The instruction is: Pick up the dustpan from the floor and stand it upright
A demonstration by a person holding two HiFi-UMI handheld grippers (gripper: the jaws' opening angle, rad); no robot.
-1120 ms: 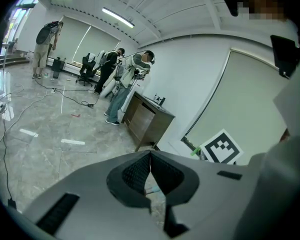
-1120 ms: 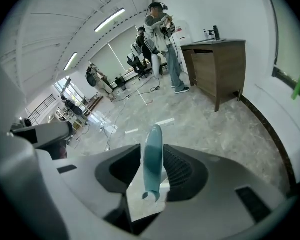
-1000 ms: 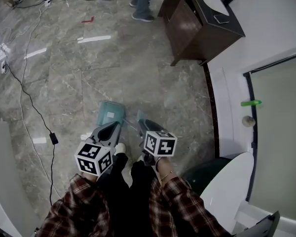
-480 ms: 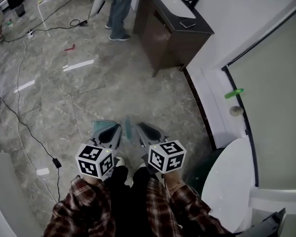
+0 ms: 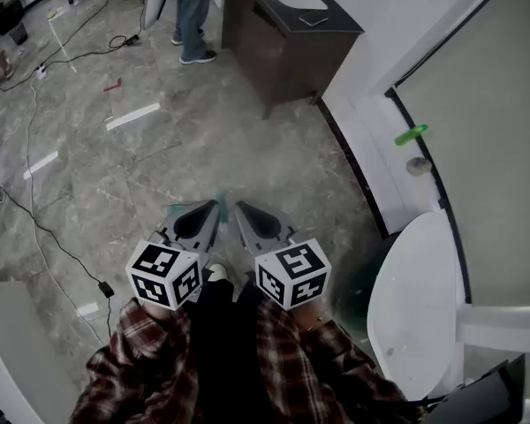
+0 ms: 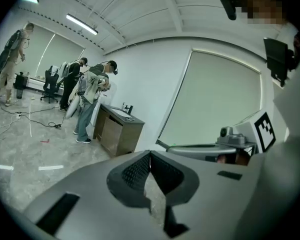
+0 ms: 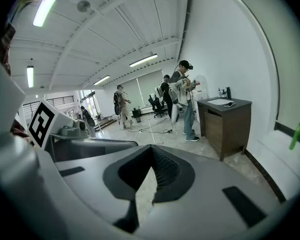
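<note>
In the head view my left gripper (image 5: 214, 207) and right gripper (image 5: 239, 208) are held side by side above the marble floor, in front of the person's legs. Of the teal dustpan (image 5: 219, 198) only a thin sliver shows between and just past the two tips; I cannot tell how it stands. The left gripper view has my left gripper (image 6: 150, 153) with its ribbed pads meeting at the tip and nothing between them. My right gripper (image 7: 151, 148) is likewise shut and empty in the right gripper view. Both point out across the room.
A dark wooden vanity (image 5: 283, 47) stands ahead on the right, with a person (image 5: 193, 16) beside it. Black cables (image 5: 37, 212) trail over the floor at left. A white rounded fixture (image 5: 420, 307) and a frosted glass panel with a green handle (image 5: 412, 134) close off the right side.
Both grippers have risen toward the head camera. The dustpan, seen lying flat ahead of the left gripper a second ago, is now almost wholly hidden behind the two grippers.
</note>
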